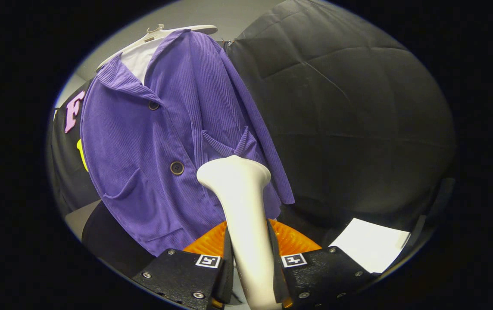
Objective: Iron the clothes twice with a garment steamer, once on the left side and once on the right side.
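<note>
Nearest are the gripper's (250, 262) two black fingers (186, 269), blocky matte plastic bodies studded with small screws and each carrying a square black-and-white marker on top. They are closed in on the smooth, glossy white plastic garment steamer (242, 206), one finger pressing on each side of its tapering handle, so the steamer is held firmly between them. The handle rises ahead of the fingers as a slim neck and flares into a broad, rounded head.

Just behind the handle, low between the fingers, sits a ribbed orange dome-shaped piece (291, 241); what it is cannot be told for sure. Off to the right of the fingers lies a flat white sheet (369, 247) with a crisp corner, on a dark surface.

The steamer's head sits at the right half of the purple corduroy jacket (164, 142), just under its small breast pocket (225, 146), and appears to be touching or nearly touching the cloth. The jacket is finely ribbed, with a folded collar, two dark round buttons (176, 168) down the front and a patch pocket low on the other side. It hangs on a curved white plastic hanger (160, 33), with a white lining showing at the neck.

Beyond the jacket, the quilted black cloth wall (350, 107) swells in soft padded panels.
</note>
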Action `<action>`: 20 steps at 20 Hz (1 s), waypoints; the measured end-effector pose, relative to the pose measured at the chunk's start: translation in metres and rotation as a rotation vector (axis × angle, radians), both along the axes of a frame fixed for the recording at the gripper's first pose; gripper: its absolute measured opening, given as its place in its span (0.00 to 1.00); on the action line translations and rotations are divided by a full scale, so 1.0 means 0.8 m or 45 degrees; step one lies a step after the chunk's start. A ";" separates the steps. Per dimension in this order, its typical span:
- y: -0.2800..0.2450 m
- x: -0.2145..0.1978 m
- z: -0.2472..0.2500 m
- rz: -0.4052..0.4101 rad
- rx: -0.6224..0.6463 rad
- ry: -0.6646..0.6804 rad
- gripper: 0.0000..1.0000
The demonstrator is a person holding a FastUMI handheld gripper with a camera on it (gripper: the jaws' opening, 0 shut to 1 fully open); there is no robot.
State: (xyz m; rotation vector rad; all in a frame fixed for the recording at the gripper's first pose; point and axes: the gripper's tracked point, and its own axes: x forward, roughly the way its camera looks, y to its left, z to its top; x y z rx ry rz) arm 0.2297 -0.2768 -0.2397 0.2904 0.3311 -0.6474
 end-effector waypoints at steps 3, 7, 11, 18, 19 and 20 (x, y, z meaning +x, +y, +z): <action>0.002 -0.009 -0.029 -0.010 0.046 0.069 0.37; 0.015 -0.024 -0.050 0.032 0.060 0.120 0.37; 0.046 -0.058 -0.047 0.094 0.049 0.166 0.37; 0.190 -0.124 0.029 0.393 -0.028 0.137 0.37; 0.214 -0.132 0.041 0.456 -0.062 0.148 0.36; 0.246 -0.137 0.057 0.519 -0.066 0.120 0.36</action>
